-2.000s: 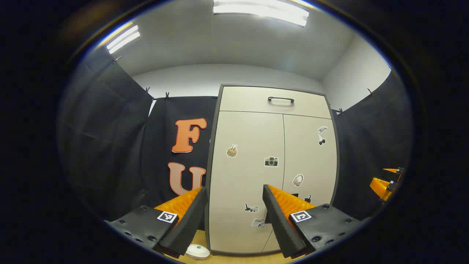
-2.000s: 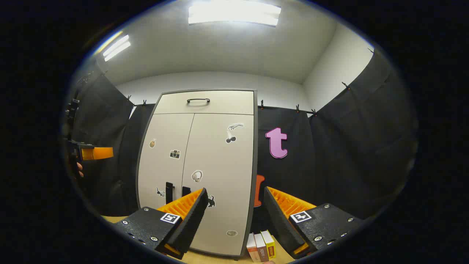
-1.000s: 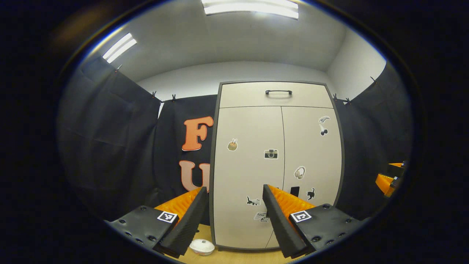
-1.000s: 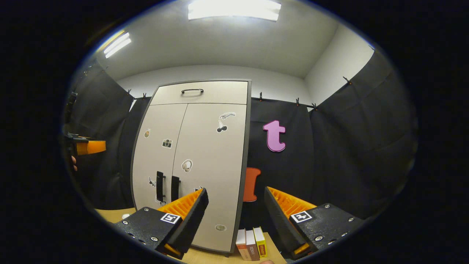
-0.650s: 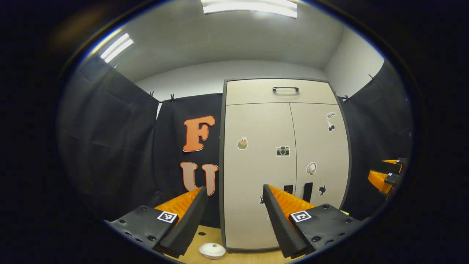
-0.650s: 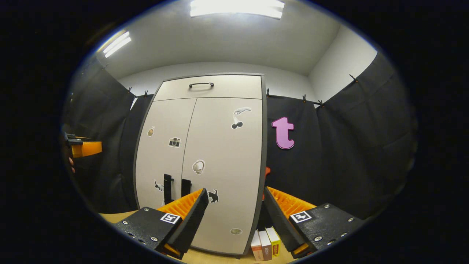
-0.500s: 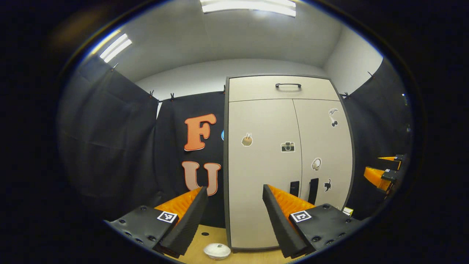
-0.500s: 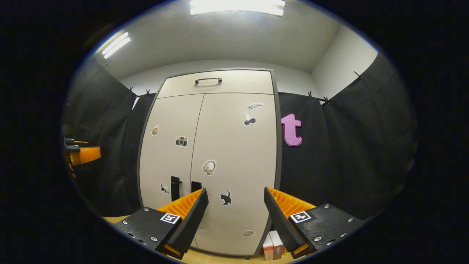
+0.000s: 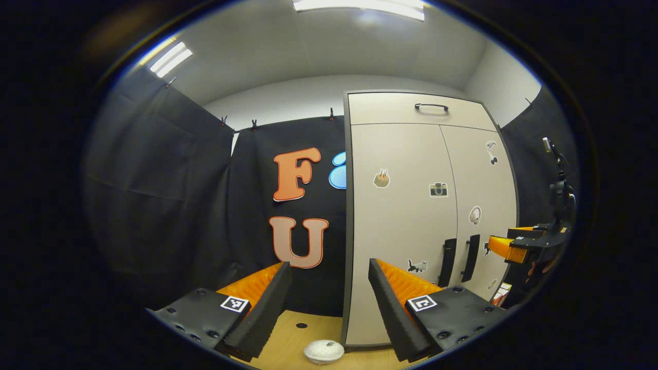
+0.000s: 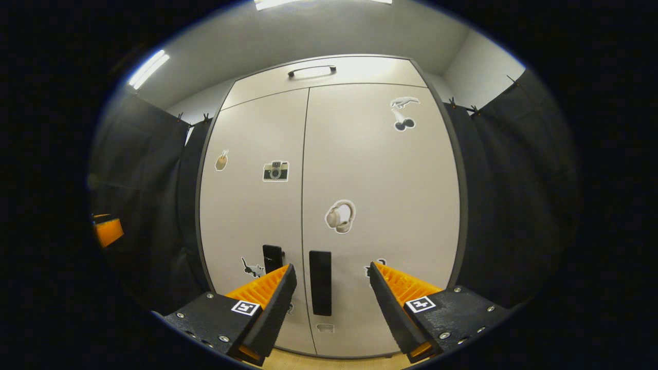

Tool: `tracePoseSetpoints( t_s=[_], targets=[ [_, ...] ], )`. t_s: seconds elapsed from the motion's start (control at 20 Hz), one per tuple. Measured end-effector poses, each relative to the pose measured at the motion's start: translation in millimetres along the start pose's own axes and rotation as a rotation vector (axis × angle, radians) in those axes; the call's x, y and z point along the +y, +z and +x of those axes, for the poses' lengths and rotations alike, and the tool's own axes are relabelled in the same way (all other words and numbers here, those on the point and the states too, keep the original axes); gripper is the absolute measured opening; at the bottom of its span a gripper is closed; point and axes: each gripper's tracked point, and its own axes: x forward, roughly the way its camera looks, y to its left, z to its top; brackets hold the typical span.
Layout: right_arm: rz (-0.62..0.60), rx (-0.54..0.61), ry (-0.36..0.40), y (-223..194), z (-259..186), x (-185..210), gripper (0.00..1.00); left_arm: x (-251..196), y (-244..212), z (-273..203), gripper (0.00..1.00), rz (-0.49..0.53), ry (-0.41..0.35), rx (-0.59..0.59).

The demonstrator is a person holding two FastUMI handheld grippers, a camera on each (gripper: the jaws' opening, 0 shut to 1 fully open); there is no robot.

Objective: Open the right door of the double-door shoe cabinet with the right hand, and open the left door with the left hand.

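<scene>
The beige double-door shoe cabinet (image 10: 329,154) stands close ahead in the right gripper view, both doors shut. My right gripper (image 10: 331,267) is open, a short way in front of the right door (image 10: 380,180). That door's dark upright handle (image 10: 321,282) shows between the fingers, nearer the left one, untouched. The left door's handle (image 10: 272,258) is just beside it. In the left gripper view the cabinet (image 9: 411,205) lies right of centre and farther off. My left gripper (image 9: 329,264) is open and holds nothing. The right gripper (image 9: 506,247) hovers near the two handles (image 9: 449,255).
A top drawer with a black handle (image 10: 311,70) sits above the doors. A white round object (image 9: 323,351) lies on the wooden floor (image 9: 293,336) by the cabinet's left foot. Small boxes (image 9: 501,294) stand at its right foot. Black cloth walls enclose both sides.
My right gripper has moved in towards the cabinet, so the right door handle now sits between its fingers. The left gripper has swung left, shifting the cabinet rightward. Both stay open.
</scene>
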Motion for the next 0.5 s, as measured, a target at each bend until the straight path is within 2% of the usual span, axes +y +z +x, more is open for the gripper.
tracePoseSetpoints(
  t_s=[0.1,0.3,0.5],
  targets=[
    [-0.013,0.036,-0.009,-16,20,6,0.87,13,-6,5,0.96,0.009,0.014,0.007],
    [-0.055,0.092,-0.051,-41,51,4,0.70,34,-20,9,0.95,0.011,0.025,0.021],
    [-0.050,0.119,-0.083,-53,67,0,0.59,45,-28,13,0.95,0.005,0.041,0.034]
  ],
)
